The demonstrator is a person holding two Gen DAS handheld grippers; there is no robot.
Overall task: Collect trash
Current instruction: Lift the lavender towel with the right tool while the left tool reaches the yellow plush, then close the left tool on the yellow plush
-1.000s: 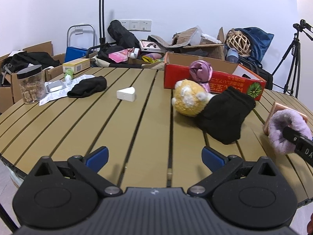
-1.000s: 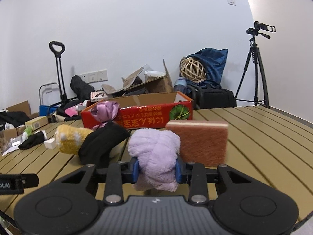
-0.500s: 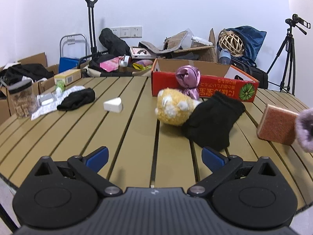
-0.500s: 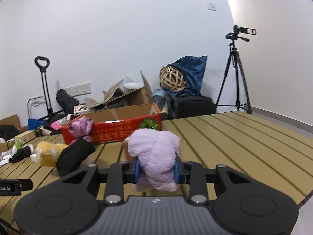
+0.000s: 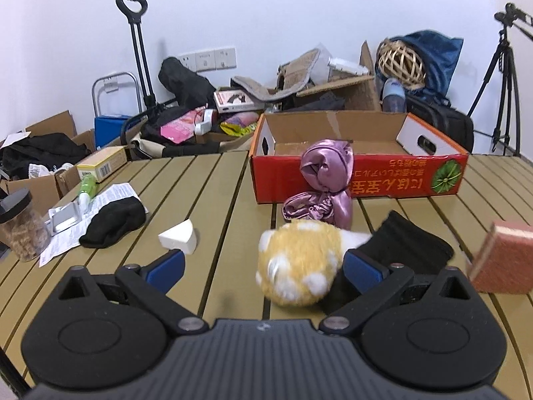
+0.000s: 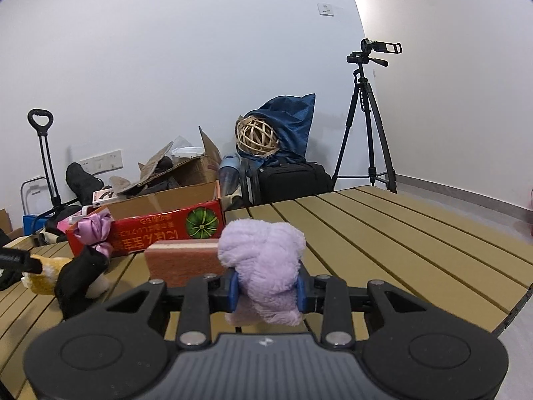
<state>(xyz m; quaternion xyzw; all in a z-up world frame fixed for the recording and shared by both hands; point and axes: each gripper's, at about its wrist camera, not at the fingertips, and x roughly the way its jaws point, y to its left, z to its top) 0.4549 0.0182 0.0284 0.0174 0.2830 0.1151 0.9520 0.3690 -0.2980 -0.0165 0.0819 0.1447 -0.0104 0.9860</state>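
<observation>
Right tool (image 6: 266, 291) is squeezing the purple fluffy thing (image 6: 263, 266), left tool (image 5: 263, 266) is gaping around the yellow plush (image 5: 299, 266), red box (image 5: 359, 180) is looking mostly empty, I think.

- Fluffy lilac plush cloth bundle (image 6: 263, 266), pinched between the right jaws.
- Glossy pink satin cloth (image 5: 324, 173) ahead of the left jaws.
- Matt tan slatted worktop (image 5: 226, 200).
- Printed red cardboard box (image 5: 363, 173), smooth.
</observation>
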